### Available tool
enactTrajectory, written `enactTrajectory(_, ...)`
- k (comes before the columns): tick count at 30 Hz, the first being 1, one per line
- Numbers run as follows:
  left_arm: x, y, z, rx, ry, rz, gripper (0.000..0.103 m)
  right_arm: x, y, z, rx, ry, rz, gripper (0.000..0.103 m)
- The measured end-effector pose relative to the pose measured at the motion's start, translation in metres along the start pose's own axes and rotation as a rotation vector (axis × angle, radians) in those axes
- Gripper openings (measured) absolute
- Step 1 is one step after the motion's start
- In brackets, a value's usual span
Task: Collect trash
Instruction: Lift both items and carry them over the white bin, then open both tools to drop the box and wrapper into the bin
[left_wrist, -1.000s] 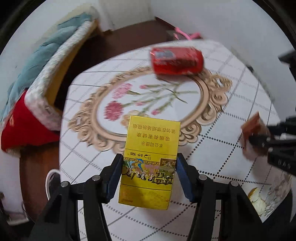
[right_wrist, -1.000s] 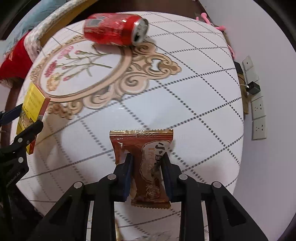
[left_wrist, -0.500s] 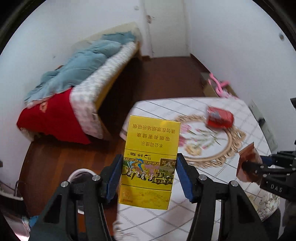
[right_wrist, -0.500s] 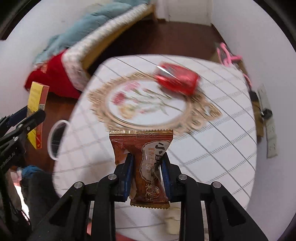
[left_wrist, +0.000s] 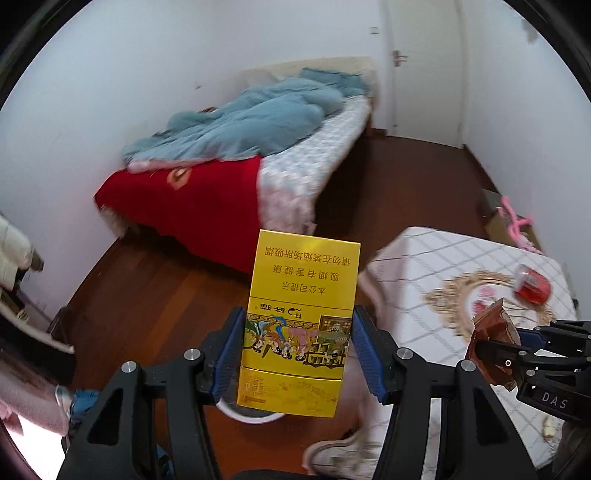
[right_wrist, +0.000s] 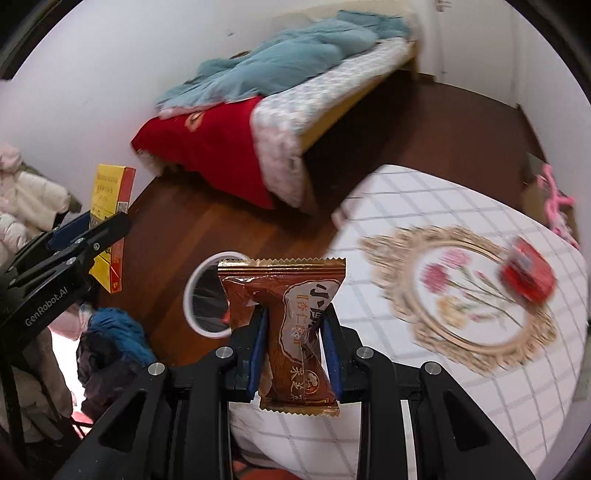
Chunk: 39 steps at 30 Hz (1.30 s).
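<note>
My left gripper (left_wrist: 297, 341) is shut on a yellow cigarette box (left_wrist: 301, 314), held in the air over the wooden floor left of the table. The box (right_wrist: 109, 206) also shows in the right wrist view. My right gripper (right_wrist: 293, 336) is shut on a brown snack wrapper (right_wrist: 291, 306), held above the table's left edge; the wrapper also shows in the left wrist view (left_wrist: 493, 328). A white-rimmed trash bin (right_wrist: 207, 295) stands on the floor below and left of the wrapper. A red soda can (right_wrist: 528, 271) lies on the round table (right_wrist: 461, 369).
A bed (left_wrist: 295, 158) with blue and red covers stands along the back wall. Dark wooden floor (left_wrist: 147, 295) lies between bed and table. Clothes and a blue item (right_wrist: 114, 328) are piled left of the bin. Pink hangers (left_wrist: 515, 225) lie beyond the table.
Both grippers have lifted and swung left away from the table with their items. The bed and floor have come into view, and the trash bin now shows below the wrapper.
</note>
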<state>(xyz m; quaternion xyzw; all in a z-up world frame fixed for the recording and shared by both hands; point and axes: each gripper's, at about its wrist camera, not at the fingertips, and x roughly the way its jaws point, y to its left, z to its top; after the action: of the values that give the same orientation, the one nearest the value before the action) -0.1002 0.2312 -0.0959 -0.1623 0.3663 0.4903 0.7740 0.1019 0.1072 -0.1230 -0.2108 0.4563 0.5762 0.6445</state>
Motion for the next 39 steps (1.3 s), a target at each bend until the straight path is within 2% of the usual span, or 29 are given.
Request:
enactTrajectory(6, 0.056, 0.065, -0.016, -0.094, 0.094, 0.024, 0.054, 0.077, 0.062, 0.028, -0.051, 0.069, 0.033, 0.03)
enactTrajectory(11, 0.124, 0.115, -0.042, -0.226, 0.246, -0.032, 0.054, 0.147, 0.097, 0.036, -0.062, 0.141, 0.058, 0.03)
enactTrajectory(18, 0.193, 0.139, -0.07, -0.304, 0.363, -0.069, 0.054, 0.256, 0.119, 0.036, -0.043, 0.288, 0.063, 0.03)
enactTrajectory(22, 0.23, 0.153, -0.081, -0.362, 0.417, -0.126, 0.054, 0.311, 0.122, 0.033, -0.024, 0.362, 0.054, 0.03)
enactTrajectory(26, 0.254, 0.156, -0.088, -0.392, 0.468, -0.172, 0.055, 0.347, 0.124, 0.029, -0.014, 0.403, 0.051, 0.03)
enactTrajectory(34, 0.266, 0.17, -0.102, -0.467, 0.498, -0.157, 0.056, 0.392, 0.133, 0.025, -0.033, 0.435, 0.072, 0.03)
enactTrajectory(36, 0.266, 0.175, -0.105, -0.475, 0.501, -0.148, 0.061, 0.398, 0.138, 0.024, -0.055, 0.431, 0.077, 0.03)
enactTrajectory(38, 0.263, 0.179, -0.108, -0.481, 0.502, -0.134, 0.088, 0.404, 0.144, 0.024, -0.083, 0.44, 0.077, 0.031)
enactTrajectory(39, 0.261, 0.183, -0.11, -0.487, 0.5, -0.123, 0.092, 0.406, 0.147, 0.024, -0.094, 0.436, 0.085, 0.035)
